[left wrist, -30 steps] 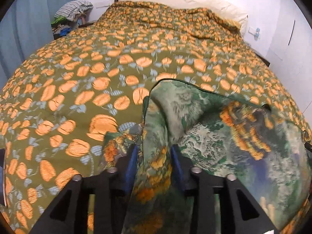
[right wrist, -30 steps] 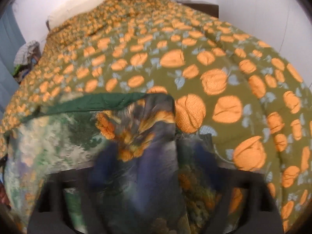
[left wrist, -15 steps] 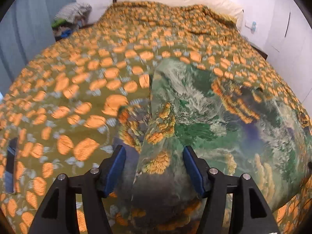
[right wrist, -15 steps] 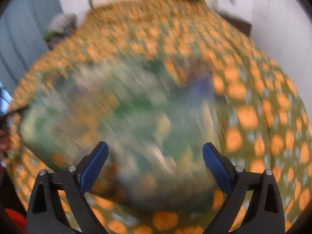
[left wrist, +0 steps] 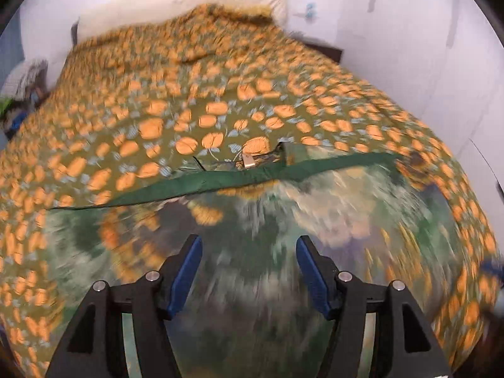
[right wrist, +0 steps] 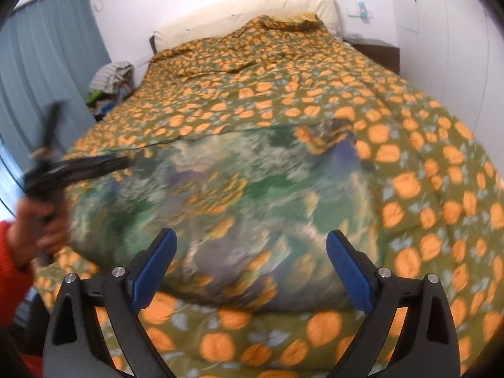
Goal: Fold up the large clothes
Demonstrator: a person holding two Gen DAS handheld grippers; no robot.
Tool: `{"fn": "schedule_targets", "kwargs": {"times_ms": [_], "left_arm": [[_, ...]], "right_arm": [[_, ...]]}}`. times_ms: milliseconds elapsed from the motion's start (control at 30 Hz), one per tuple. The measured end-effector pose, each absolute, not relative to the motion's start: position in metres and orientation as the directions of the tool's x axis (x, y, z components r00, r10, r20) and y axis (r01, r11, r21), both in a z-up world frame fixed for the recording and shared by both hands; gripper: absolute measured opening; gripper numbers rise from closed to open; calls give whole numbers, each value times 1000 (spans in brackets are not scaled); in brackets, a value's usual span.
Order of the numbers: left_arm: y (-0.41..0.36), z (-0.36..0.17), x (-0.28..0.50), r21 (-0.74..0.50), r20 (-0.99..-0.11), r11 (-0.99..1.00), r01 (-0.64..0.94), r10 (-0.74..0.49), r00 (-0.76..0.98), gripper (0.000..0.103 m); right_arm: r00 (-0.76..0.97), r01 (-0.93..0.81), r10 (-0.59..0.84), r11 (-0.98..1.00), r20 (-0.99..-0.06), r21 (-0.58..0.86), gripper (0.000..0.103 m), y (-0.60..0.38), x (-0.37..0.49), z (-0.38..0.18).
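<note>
On bedspread [right wrist: 425, 163]: green printed garment [right wrist: 239, 189] flat, blurred; both claws spread, empty

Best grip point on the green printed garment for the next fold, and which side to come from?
Judgement: take the green printed garment at its near right corner, coming in low from the bed's foot. It lies flat on the duvet, and that edge sits just ahead of the open right gripper.

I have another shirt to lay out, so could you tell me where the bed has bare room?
Free: the bedspread between the folded garment and the pillow, and right of the garment. Crowded: the left edge, where the left gripper hangs.
</note>
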State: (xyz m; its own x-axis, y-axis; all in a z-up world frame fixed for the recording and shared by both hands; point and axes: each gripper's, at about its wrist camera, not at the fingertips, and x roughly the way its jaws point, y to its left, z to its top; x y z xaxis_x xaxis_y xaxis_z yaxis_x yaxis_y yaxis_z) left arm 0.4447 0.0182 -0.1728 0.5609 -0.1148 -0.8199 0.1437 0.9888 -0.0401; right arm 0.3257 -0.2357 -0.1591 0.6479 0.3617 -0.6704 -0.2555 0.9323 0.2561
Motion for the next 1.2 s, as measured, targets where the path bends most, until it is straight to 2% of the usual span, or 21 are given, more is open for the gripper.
{"fn": "schedule_targets", "kwargs": {"times_ms": [67, 133, 233, 433, 700, 833, 1067, 1200], "left_arm": [[11, -191, 461, -44, -847, 991, 129, -105, 521, 63], [-3, -206, 455, 8, -862, 986, 164, -76, 501, 63], [-11, -216, 420, 79, -851, 970, 232, -55, 522, 63], [-18, -222, 350, 140, -827, 949, 281, -44, 561, 63], [-23, -230, 310, 121, -825, 956, 268, -53, 563, 63], [-29, -236, 292, 156, -825, 947, 281, -31, 564, 63], [-28, -226, 266, 158, -840, 971, 178, 37, 541, 63], [-33, -246, 240, 125, -855, 987, 106, 53, 516, 65]], "right_arm": [[635, -260, 379, 925, -673, 276, 96, -235, 311, -162], [630, -265, 377, 926, -679, 268, 96, -237, 299, -166], [633, -254, 352, 936, -690, 245, 96, -247, 287, -171], [621, -185, 345, 937, -704, 296, 96, -272, 282, -188], [621, -137, 335, 937, -709, 322, 96, -279, 274, -195], [617, -132, 322, 942, -718, 310, 97, -278, 273, -195], [631, -130, 297, 951, -716, 280, 98, -272, 271, -192], [644, -46, 199, 974, -739, 222, 100, -276, 272, -204]]}}
